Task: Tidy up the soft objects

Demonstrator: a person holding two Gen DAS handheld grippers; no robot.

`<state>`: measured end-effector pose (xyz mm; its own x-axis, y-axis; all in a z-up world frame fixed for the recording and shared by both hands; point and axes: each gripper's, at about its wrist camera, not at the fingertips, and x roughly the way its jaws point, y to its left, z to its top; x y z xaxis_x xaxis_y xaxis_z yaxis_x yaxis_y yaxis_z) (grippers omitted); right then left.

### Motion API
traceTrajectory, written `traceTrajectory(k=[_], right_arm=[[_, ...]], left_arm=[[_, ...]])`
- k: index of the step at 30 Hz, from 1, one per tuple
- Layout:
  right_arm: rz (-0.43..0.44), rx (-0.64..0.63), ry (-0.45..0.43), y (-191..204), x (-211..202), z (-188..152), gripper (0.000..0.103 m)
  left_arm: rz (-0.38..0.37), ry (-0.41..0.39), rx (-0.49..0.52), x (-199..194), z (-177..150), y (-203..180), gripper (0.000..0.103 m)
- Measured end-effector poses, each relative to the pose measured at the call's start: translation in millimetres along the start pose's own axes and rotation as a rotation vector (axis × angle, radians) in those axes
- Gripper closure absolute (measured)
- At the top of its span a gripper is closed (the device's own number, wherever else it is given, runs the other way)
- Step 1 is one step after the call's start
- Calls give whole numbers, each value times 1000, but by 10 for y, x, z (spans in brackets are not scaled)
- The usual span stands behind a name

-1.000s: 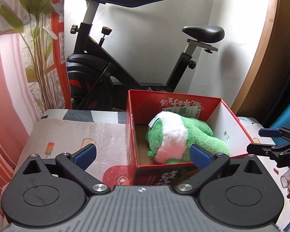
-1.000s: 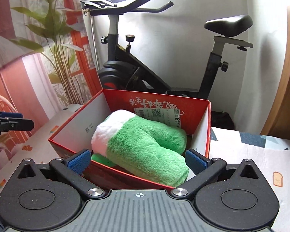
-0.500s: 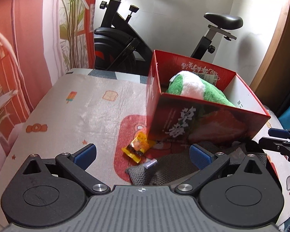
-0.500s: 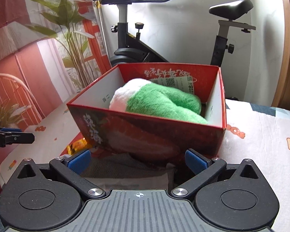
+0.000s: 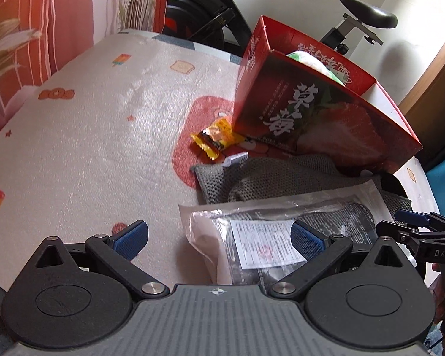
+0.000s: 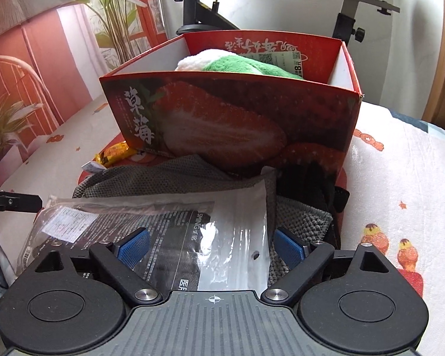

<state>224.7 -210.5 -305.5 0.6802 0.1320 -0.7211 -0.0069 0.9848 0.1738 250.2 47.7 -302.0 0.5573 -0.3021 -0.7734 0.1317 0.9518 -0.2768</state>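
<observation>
Soft things are split between two places: a green and white plush toy (image 6: 240,62) already lies inside the red box (image 6: 231,124) in the upper middle of the right wrist view, while a grey knitted cloth (image 6: 169,178) lies on the patterned bedspread (image 5: 88,136) against the foot of that box, partly under a clear plastic packet (image 6: 175,225).

Our biggest worry is the box. It stands touching the cloth, so if we drag the cloth out sideways we may shove or tip it and spill the plush toy.

Next is the packet. It covers the near half of the cloth and lies between the jaws of both tools. Our right gripper (image 6: 210,247) is closing, its jaws wide, with the slick film between them but not yet pinched. We judge it could catch only the film and slide off, or lift the packet and leave the cloth behind.

Our left gripper (image 5: 219,237) stands wide with nothing held, over the packet's labelled end; two tools on one packet may tug against each other.

Smallest, the yellow snack wrapper (image 5: 215,138) and a little white tag (image 5: 237,158) just left of the cloth could be swept along.
</observation>
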Motion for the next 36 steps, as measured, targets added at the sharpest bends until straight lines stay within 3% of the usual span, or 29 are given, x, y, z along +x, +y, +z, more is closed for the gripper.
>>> traceTrajectory(k=[7, 12, 25, 29, 36], right_arm=[[7, 29, 19, -56, 24, -58, 32], [17, 42, 24, -114, 6, -50, 46], [96, 140, 86, -368, 223, 13, 44], [152, 151, 88, -316, 208, 66, 51], [189, 125, 140, -253, 317, 127, 47]], left_arm=[[-41, 48, -30, 129, -123, 3, 1], [-50, 75, -30, 191, -147, -2, 13], [-92, 110, -75, 318, -180, 78, 14], [-139, 113, -82, 337, -172, 61, 22], [-148, 108, -113, 362, -114, 114, 32]])
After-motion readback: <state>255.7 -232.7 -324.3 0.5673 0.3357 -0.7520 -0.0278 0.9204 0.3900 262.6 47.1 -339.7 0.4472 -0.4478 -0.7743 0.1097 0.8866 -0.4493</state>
